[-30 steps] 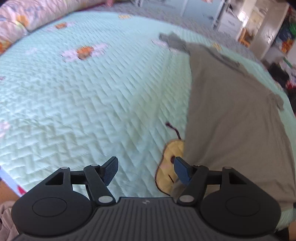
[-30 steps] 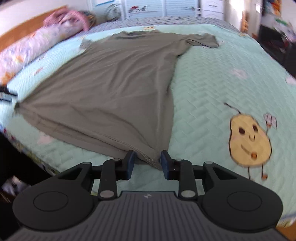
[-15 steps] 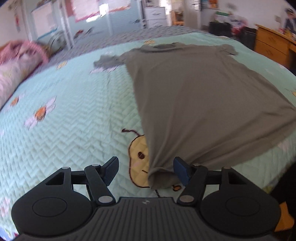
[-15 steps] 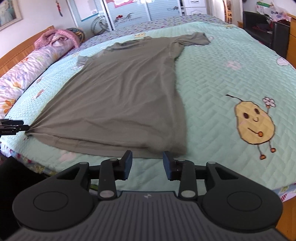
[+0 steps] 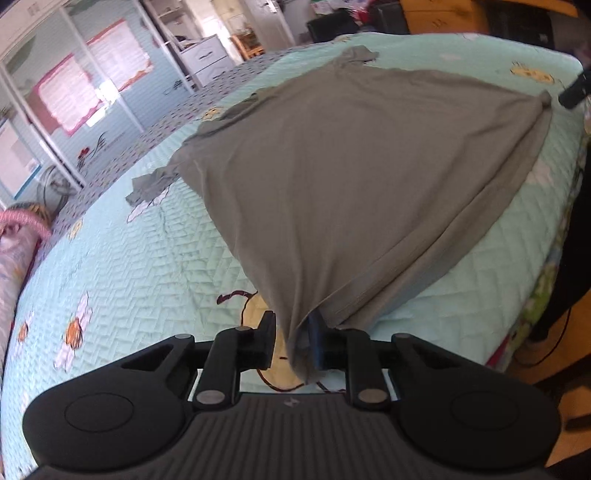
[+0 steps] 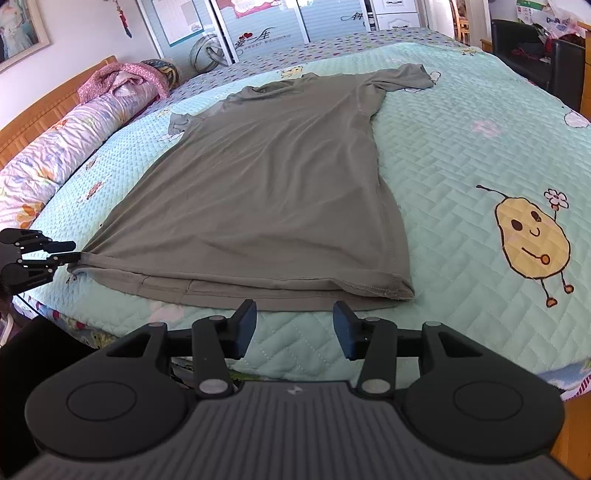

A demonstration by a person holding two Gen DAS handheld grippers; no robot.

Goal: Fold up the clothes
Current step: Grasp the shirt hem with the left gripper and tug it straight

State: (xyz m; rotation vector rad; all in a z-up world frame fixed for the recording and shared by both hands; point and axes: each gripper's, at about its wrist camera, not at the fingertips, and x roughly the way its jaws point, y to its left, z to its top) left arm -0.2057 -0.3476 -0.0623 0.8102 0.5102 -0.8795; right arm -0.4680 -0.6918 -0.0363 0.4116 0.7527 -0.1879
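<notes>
A grey-green short-sleeved cotton T-shirt [image 6: 269,192] lies spread flat on a light green quilted bed cover [image 6: 461,147], its neck far from the tools and its bottom hem close to them. The left gripper [image 5: 291,339] has just been closing, and its black fingers now pinch one bottom corner of the shirt, with cloth bunched between them and pulled tight. In the right wrist view this gripper [image 6: 70,251] sits far to the left, holding that same corner. The right gripper [image 6: 293,328] has just been opening; its blue-padded fingers [image 6: 245,326] stand apart just in front of the hem, with nothing between them, only bed cover below. The other bottom corner lies flat, a little ahead and to the right of it. A yellow pear cartoon with a smiling face [image 6: 532,236] is printed on the cover to the right. Far ahead, a cupboard door [image 6: 262,33] shows red hearts and small writing too blurry to read for sure. A pink and flowery rolled blanket [image 6: 74,136] lies along the left.
</notes>
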